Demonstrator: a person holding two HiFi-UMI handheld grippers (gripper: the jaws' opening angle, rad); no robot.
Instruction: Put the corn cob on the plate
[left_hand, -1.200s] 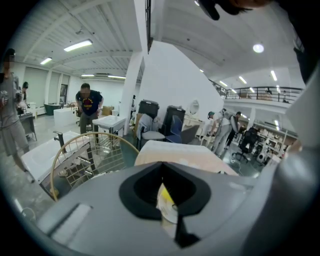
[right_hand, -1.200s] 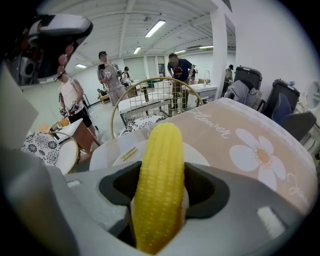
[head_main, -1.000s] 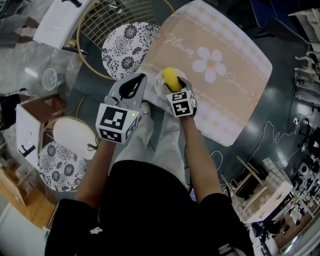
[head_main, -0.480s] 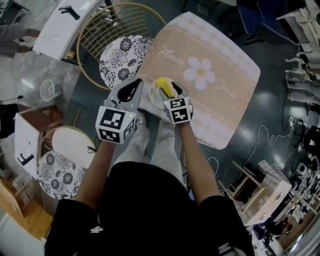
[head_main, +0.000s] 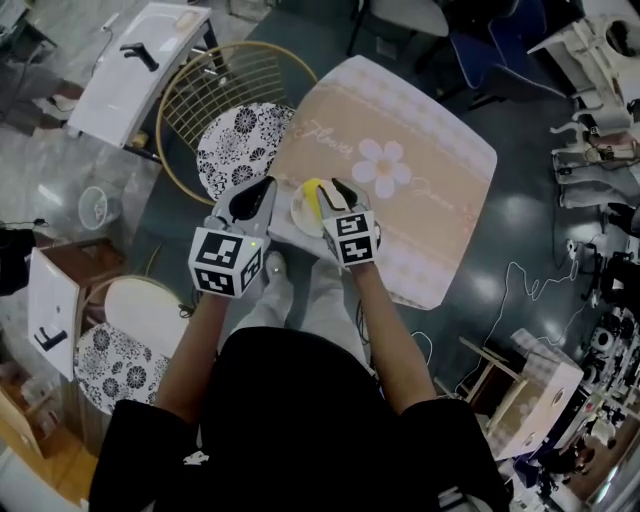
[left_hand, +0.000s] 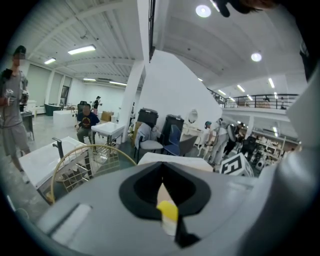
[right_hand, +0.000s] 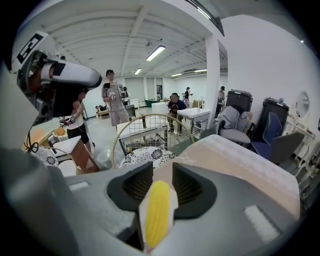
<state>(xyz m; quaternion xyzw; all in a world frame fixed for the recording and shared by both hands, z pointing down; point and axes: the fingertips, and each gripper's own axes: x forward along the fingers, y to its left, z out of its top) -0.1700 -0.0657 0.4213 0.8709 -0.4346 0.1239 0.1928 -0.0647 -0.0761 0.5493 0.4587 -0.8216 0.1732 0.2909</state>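
The yellow corn cob lies on a small white plate at the near edge of the table with the beige flower cloth. My right gripper hovers above and just right of the cob. Its jaws have just been closing and stand part open, gripping nothing. In the right gripper view the cob lies on the plate below the jaws. My left gripper hangs left of the plate, shut and empty. The left gripper view shows the cob under its tips.
A gold wire chair with a floral cushion stands left of the table. A white table is beyond it. Round stools sit at the left and boxes at the right. People stand far off in the hall.
Both grippers have risen from the table, the right one more. The right jaws have narrowed. The cob stays on the plate.
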